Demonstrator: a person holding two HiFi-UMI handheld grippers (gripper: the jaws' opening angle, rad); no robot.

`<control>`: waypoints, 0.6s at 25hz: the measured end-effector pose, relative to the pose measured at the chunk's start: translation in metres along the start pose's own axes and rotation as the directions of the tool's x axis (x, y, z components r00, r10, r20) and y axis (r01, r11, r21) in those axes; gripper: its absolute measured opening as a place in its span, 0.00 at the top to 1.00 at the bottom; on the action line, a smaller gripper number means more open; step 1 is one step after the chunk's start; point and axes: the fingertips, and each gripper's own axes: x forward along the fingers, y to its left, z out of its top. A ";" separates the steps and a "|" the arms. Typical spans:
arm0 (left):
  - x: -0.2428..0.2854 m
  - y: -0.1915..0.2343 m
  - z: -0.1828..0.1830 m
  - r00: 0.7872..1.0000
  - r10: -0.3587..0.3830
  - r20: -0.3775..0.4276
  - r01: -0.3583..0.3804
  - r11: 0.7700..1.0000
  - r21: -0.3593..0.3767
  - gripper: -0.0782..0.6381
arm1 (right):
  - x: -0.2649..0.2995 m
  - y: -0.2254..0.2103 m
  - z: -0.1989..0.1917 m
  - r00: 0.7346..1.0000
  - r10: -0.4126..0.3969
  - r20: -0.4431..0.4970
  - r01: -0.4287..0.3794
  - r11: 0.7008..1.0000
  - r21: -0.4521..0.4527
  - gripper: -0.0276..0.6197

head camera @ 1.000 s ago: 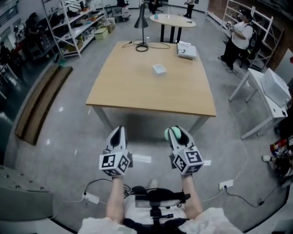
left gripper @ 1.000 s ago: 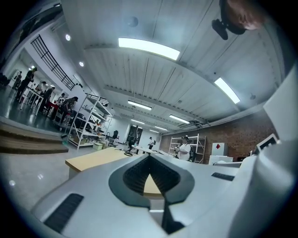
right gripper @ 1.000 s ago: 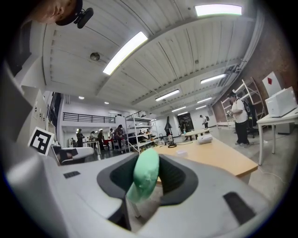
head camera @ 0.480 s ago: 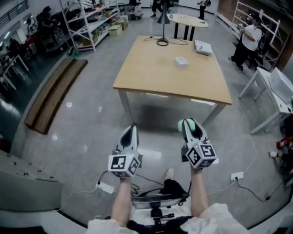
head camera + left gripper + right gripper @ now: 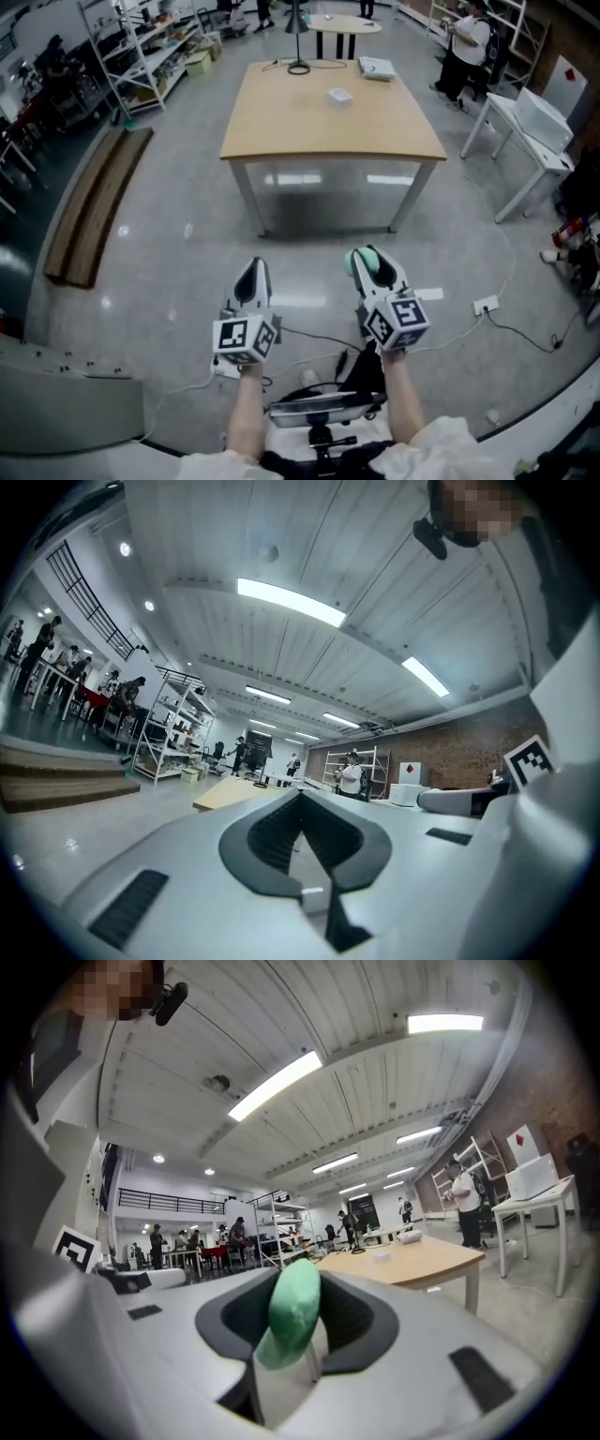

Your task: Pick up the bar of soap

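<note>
Jaws of our left gripper (image 5: 253, 274) are pressing together with nothing between them. Beside it, we are clamping the bar of soap (image 5: 353, 266), pale green, between the pads of our right gripper (image 5: 369, 259). We are holding both over the grey floor (image 5: 159, 253), short of the near edge of the desk (image 5: 309, 131), so the soap is off the desk entirely. On the desk, a small white dish (image 5: 338, 95) is sitting toward the far edge. A lamp base (image 5: 298, 67) is standing at that edge, and a white box (image 5: 377, 66) is lying by the far right corner.
</note>
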 end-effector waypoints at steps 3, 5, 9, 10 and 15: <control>-0.020 0.000 0.000 1.000 0.009 -0.001 -0.009 1.000 -0.014 0.88 | -0.018 0.012 -0.002 1.000 0.000 0.009 0.000 1.000 0.003 0.74; -0.030 -0.003 -0.001 1.000 0.008 -0.003 -0.008 1.000 -0.004 0.88 | -0.026 0.015 -0.002 1.000 0.001 0.017 -0.001 1.000 0.009 0.74; -0.044 -0.020 -0.004 1.000 -0.005 -0.010 0.005 1.000 0.006 0.88 | -0.047 0.013 0.003 0.999 0.000 0.034 -0.001 0.999 0.033 0.74; -0.046 -0.027 -0.002 1.000 -0.007 -0.005 0.007 1.000 0.003 0.88 | -0.053 0.014 0.006 0.999 0.005 0.042 -0.006 0.999 0.032 0.74; -0.059 -0.090 0.012 0.998 -0.064 0.029 0.063 0.998 0.029 0.88 | -0.100 0.007 0.024 0.997 0.013 0.079 -0.015 1.000 0.023 0.74</control>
